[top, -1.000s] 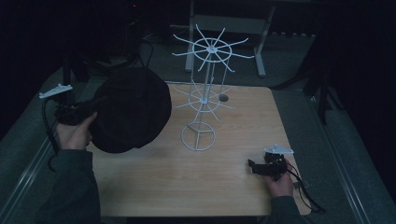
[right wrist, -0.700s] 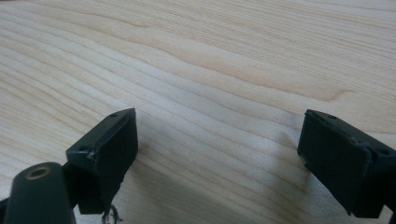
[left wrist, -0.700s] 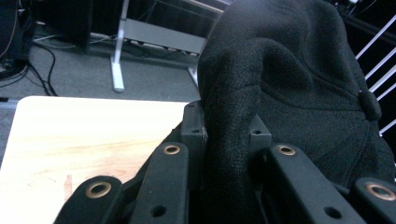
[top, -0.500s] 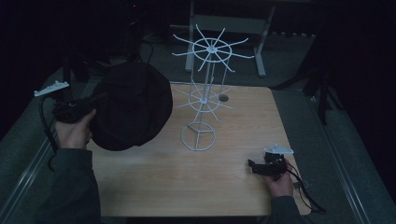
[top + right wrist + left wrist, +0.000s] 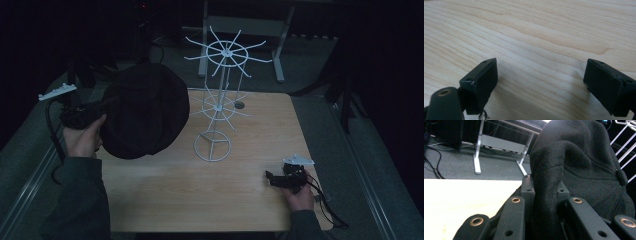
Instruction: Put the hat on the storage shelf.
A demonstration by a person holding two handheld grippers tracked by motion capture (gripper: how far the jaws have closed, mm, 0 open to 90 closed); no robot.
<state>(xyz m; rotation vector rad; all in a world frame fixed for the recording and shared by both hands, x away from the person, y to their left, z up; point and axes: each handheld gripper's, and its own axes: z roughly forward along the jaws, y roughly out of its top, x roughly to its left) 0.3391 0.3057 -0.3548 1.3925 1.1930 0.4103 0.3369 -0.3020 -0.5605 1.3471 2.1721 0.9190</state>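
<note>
— Bench contents, largest first?

— One wooden bench (image 5: 165,195), pale grain. One white wire display stand (image 5: 220,100), upright near the far edge at mid-width: ring base, two tiers of spokes.

— The dark mass at the left edge?

— One black knit hat (image 5: 142,117), off the surface, hanging over the bench's left edge beside the stand, not touching it. My left gripper (image 5: 546,195) has a fold of its fabric clamped between the jaws.

— And your other tool?

— My right gripper (image 5: 541,82), near the front right corner, low over the wood, jaws spread wide around bare grain.
</note>
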